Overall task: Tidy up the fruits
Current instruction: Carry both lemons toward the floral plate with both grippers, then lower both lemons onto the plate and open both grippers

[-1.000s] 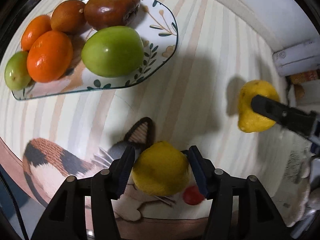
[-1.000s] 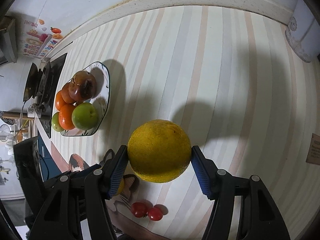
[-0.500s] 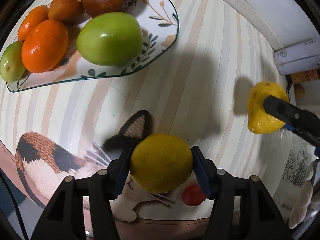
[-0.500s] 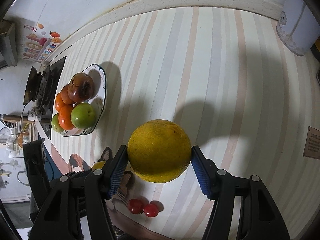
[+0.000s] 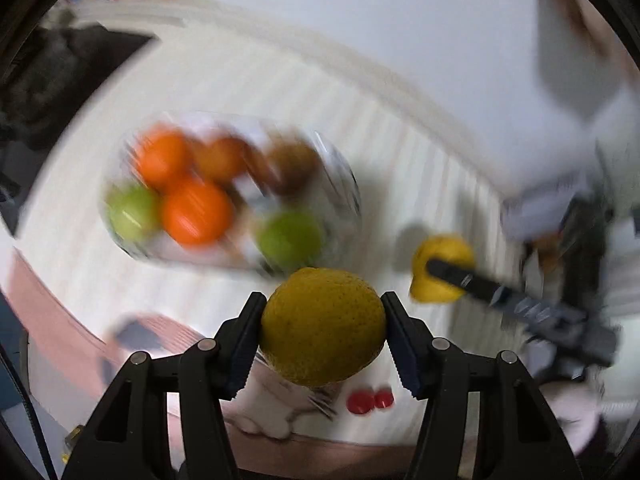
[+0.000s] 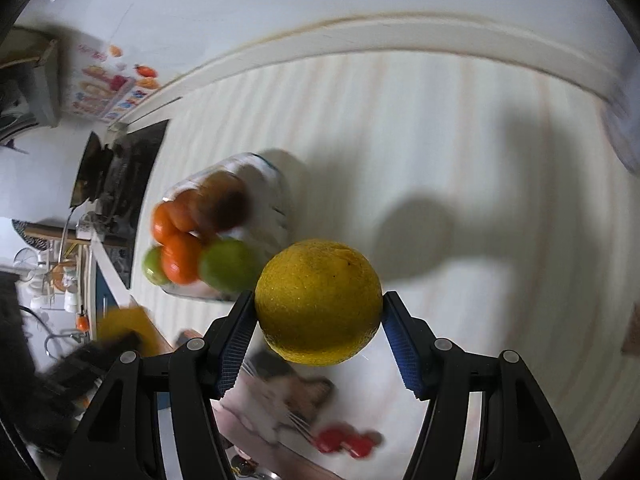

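Observation:
My left gripper (image 5: 322, 330) is shut on a rough yellow citrus fruit (image 5: 322, 320) and holds it high above the striped tabletop. A patterned plate (image 5: 344, 184) below carries oranges (image 5: 196, 212), green fruits (image 5: 290, 236) and a brown fruit (image 5: 294, 168), all blurred. My right gripper (image 6: 318, 320) is shut on a second yellow citrus fruit (image 6: 318, 300), also off the table. In the left wrist view that fruit (image 5: 436, 252) and a black finger (image 5: 472, 280) appear right of the plate. The right wrist view has the plate (image 6: 276, 184) at left centre.
Two red cherry tomatoes (image 5: 368, 400) lie on a cat-pattern mat (image 5: 272, 412) near the table's front edge. A dark stovetop (image 6: 116, 168) sits at the far left by the wall. A white box (image 5: 540, 208) stands at the right.
The left gripper has risen with its yellow fruit, so the plate now looks smaller and farther below. The right gripper drifted a little with its fruit still held. Both views are blurred.

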